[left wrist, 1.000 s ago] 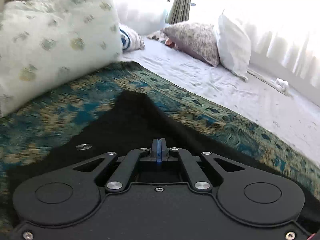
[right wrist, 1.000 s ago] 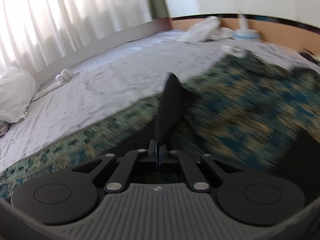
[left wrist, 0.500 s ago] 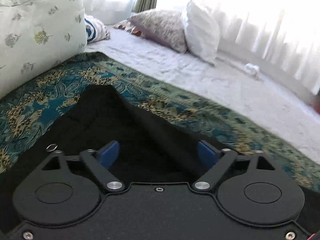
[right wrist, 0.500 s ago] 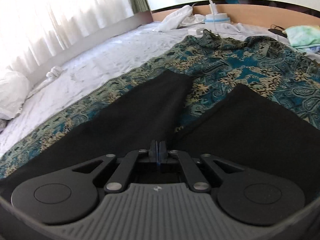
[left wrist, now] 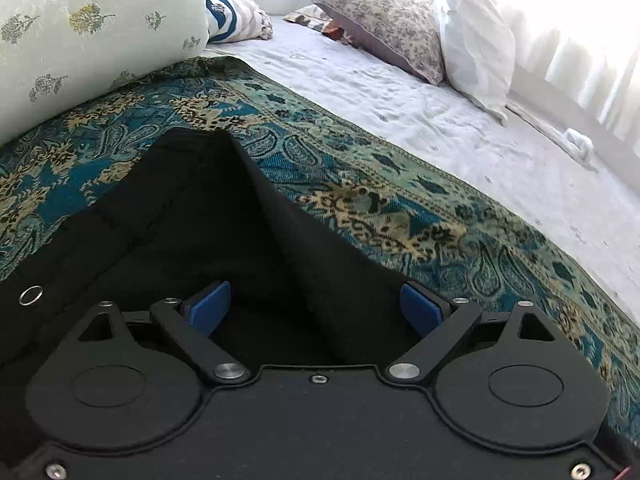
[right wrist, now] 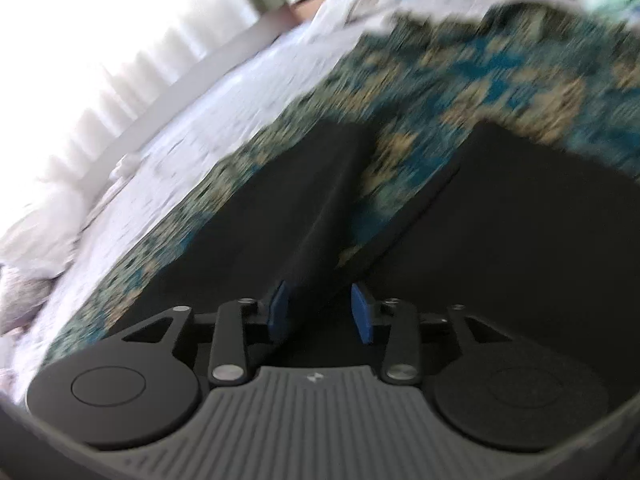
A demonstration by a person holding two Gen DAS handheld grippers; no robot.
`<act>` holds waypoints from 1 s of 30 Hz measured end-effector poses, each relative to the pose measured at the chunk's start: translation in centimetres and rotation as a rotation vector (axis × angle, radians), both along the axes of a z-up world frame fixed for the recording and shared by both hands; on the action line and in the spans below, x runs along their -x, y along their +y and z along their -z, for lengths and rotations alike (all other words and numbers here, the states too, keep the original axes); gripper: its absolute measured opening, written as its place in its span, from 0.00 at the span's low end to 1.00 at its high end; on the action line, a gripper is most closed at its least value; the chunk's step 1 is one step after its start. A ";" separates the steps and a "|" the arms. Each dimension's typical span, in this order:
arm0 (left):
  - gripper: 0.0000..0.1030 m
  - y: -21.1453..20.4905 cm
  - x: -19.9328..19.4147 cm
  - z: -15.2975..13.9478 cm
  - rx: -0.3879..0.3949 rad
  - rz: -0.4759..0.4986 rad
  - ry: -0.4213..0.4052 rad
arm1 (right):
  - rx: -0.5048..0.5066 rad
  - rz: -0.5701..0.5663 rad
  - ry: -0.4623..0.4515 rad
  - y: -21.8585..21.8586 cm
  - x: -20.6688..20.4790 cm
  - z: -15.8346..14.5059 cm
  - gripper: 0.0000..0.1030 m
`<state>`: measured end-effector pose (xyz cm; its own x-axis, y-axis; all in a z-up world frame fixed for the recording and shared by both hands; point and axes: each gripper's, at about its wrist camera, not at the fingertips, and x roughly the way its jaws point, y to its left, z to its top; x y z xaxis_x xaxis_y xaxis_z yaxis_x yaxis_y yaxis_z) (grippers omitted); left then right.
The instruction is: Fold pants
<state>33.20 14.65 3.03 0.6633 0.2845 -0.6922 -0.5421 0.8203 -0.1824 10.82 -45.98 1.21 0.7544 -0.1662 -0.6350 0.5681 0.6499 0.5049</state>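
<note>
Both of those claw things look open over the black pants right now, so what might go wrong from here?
1. The pants show a raised ridge between the left gripper fingers; it may stay as a wrinkle.
2. The right gripper view is blurred by motion, and its open fingers might snag a leg and spoil the fold.

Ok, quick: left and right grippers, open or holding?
Left gripper: open, holding nothing, over the black pants.
Right gripper: open, holding nothing.

The left gripper (left wrist: 316,308) stands wide apart over black pants (left wrist: 192,220), a raised fold running toward twelve o'clock. Patterned blanket (left wrist: 400,208) underneath; pillows (left wrist: 476,28) at one o'clock; possibly a metal eyelet (left wrist: 31,295) at nine.
</note>
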 end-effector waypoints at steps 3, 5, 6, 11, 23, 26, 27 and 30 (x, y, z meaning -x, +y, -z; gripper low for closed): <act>0.89 -0.2 -0.7 0.1 -0.007 -0.017 0.001 | 0.030 -0.031 -0.022 0.8 -1.7 -0.1 0.57; 0.84 -0.3 -1.0 0.0 -0.004 -0.025 -0.003 | 0.017 -0.035 -0.017 0.9 -3.2 -0.2 0.57; 0.79 -0.5 -1.1 -0.1 -0.003 -0.023 -0.008 | -0.003 -0.033 -0.014 0.9 -3.9 -0.1 0.58; 0.08 -1.2 -0.4 -0.7 -0.032 0.030 -0.024 | -0.008 0.009 -0.017 0.9 -6.1 0.1 0.37; 0.06 -0.5 9.3 -8.0 -0.017 0.124 -0.207 | 0.283 0.121 -0.076 1.9 -1.6 -6.7 0.06; 0.06 0.2 14.9 -9.0 -0.013 0.151 -0.241 | 0.332 0.140 -0.080 2.0 2.1 -7.8 0.06; 0.06 0.5 16.6 -9.0 -0.010 0.155 -0.247 | 0.341 0.142 -0.072 2.0 3.2 -7.9 0.06; 0.06 1.1 21.5 -8.0 -0.004 0.160 -0.236 | 0.359 0.140 -0.039 1.8 6.5 -7.3 0.06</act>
